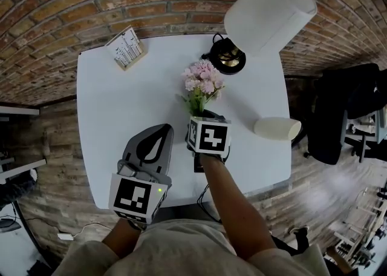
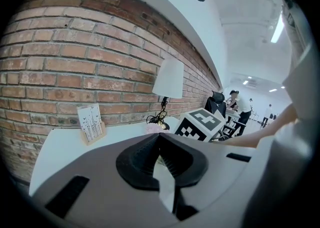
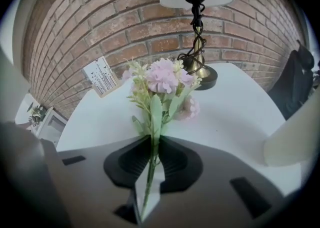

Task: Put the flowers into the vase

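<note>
Table (image 1: 121,99): one, white top, set against a brick wall.
Flowers (image 1: 202,81): one bunch, pink blooms with green leaves. The blooms crowd too close for a sure count. The stems are pinched in the right tongs and the heads point toward the lamp foot. Whether the heads rest on the table cannot be told.
Vase (image 1: 277,128): one, cream, lying on its side on the table near the right edge. It lies to the right of the right gripper, apart from the flowers, and nothing is in it.
Right gripper (image 1: 202,114): one, clenched on the green stems, which run down between its two black pads (image 3: 172,159).
Left gripper (image 1: 162,131): one, tips closed together with nothing between them, over the near left part of the table.
Marker cubes: two, one on each gripper, with black and white square patterns and no letters.
Lamp (image 1: 269,8): one, white shade and brass foot, at the far side of the table.
Card stand (image 1: 127,46): one, a wooden holder with a white printed card at the far left; the print is too small to read.
Chair (image 1: 338,117): one, black, off the table's right side.
Brands or labels: none readable.
</note>
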`<state>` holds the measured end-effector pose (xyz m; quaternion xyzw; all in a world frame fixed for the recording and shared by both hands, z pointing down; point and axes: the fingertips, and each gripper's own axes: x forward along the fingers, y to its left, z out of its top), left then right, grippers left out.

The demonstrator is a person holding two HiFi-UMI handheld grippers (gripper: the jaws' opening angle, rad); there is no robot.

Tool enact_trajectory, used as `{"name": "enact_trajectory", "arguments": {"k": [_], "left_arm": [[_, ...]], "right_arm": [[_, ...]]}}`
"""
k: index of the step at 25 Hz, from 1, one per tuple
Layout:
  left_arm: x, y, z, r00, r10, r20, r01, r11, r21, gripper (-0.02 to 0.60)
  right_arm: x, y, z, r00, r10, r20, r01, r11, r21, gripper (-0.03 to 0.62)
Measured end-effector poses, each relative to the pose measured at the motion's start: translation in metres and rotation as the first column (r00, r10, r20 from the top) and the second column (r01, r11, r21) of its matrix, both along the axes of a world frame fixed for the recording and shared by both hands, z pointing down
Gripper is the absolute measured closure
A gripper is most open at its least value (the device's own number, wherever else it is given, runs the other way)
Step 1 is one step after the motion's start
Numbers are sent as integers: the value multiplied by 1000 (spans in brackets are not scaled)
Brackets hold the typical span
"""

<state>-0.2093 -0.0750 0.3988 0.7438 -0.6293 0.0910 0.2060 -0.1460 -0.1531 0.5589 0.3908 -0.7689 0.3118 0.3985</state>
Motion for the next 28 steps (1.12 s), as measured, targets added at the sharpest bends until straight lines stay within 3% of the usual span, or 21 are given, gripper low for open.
{"name": "enact_trajectory", "arguments": {"k": [8, 16, 28], "left_arm": [[12, 9, -3, 1000, 12, 3, -12, 1000, 12, 574], [28, 17, -16, 999, 38, 15, -38, 999, 38, 574], [50, 28, -37, 997, 67, 41, -70, 994, 85, 574]], "right_arm": [[4, 0, -37, 997, -26, 66, 15, 985, 171, 543], [12, 3, -92, 990, -35, 136, -16, 932, 361, 543], [34, 14, -157, 976, -34, 215, -84, 853, 515, 543]]}}
